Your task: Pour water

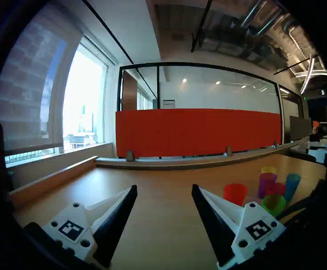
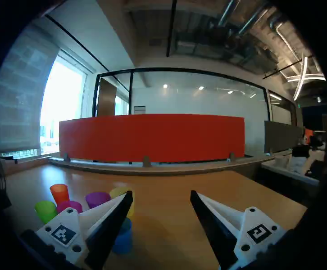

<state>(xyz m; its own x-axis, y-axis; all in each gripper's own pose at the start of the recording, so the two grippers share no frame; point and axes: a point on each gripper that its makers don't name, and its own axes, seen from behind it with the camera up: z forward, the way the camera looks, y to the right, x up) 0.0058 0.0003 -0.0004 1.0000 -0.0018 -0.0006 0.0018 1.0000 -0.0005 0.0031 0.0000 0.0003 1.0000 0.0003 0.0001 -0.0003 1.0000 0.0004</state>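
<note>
Blown-out window (image 1: pixel 82 103) glare, fisheye-bent edges

Smooth wooden table (image 1: pixel 163 225), faint sheen, under left tongs (image 1: pixel 164 187); translucent glossy plastic cups (image 1: pixel 268 183) right of them; matt red panel (image 1: pixel 199 132) ahead; fingers (image 1: pixel 118 220) matt black, white plastic.

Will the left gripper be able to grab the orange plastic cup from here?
Probably yes. The open left gripper would only need to swing sideways: the orange plastic cup stands just beyond one finger, with only bare wooden table before it.
</note>
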